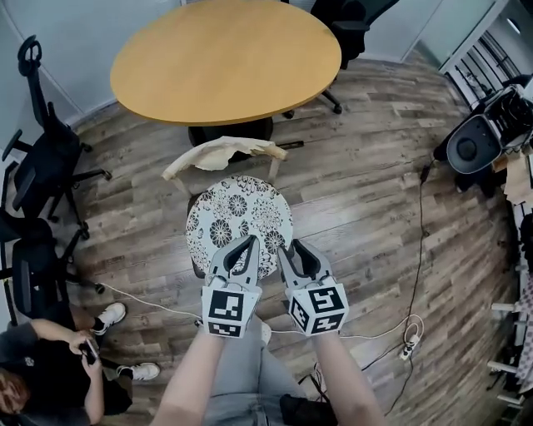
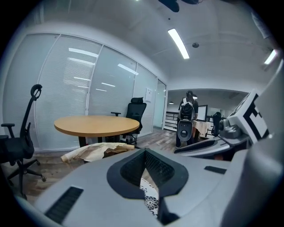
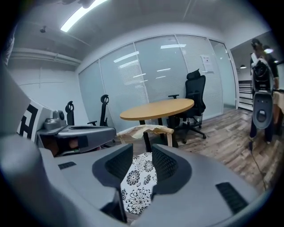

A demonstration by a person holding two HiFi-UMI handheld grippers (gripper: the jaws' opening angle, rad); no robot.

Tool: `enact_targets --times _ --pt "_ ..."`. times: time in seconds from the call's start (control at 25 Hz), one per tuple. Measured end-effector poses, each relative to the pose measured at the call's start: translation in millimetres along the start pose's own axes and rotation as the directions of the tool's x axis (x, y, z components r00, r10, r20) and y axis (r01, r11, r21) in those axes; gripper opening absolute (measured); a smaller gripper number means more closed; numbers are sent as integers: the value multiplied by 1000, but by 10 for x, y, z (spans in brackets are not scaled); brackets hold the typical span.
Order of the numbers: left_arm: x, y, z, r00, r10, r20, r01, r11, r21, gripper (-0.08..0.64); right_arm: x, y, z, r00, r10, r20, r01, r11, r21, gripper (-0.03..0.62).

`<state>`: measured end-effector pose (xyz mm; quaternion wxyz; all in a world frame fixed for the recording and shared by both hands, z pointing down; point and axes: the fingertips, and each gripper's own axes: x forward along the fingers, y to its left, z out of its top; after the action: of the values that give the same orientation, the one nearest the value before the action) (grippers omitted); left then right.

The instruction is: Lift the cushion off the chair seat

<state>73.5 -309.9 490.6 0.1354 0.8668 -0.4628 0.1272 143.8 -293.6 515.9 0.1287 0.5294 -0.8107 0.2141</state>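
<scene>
A round white cushion (image 1: 237,216) with a black flower print lies on the seat of a small chair. The chair's wooden backrest (image 1: 223,155), on the far side, has a beige cloth draped over it. Both grippers hover side by side over the cushion's near edge and point at it. My left gripper (image 1: 248,244) has its jaw tips together with nothing between them. My right gripper (image 1: 291,250) stands open, and the cushion (image 3: 138,186) shows through its gap. A strip of the cushion (image 2: 151,201) also shows below the left gripper (image 2: 143,153). Neither the left one nor my right gripper (image 3: 142,155) touches it.
A round wooden table (image 1: 225,54) stands just beyond the chair. Black office chairs (image 1: 46,166) line the left wall, and another (image 1: 341,25) stands behind the table. A person (image 1: 50,366) sits on the floor at lower left. A cable (image 1: 419,250) and black equipment (image 1: 470,150) lie right.
</scene>
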Motion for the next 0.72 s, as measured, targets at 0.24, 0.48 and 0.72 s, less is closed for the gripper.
enact_targets --times 0.24,0.48,0.72 --pt "525 158 -377 998 -34 -49 33 999 -28 3 516 -353 -352 998 -52 -45 55 997 50 137" --pt "949 213 -738 992 -99 -84 96 995 -40 3 900 -730 -746 989 -118 -90 125 988 85 149" --pt "1254 282 -1224 983 -121 -136 115 992 -58 3 1264 -1004 -1223 981 -132 -145 146 985 89 150"
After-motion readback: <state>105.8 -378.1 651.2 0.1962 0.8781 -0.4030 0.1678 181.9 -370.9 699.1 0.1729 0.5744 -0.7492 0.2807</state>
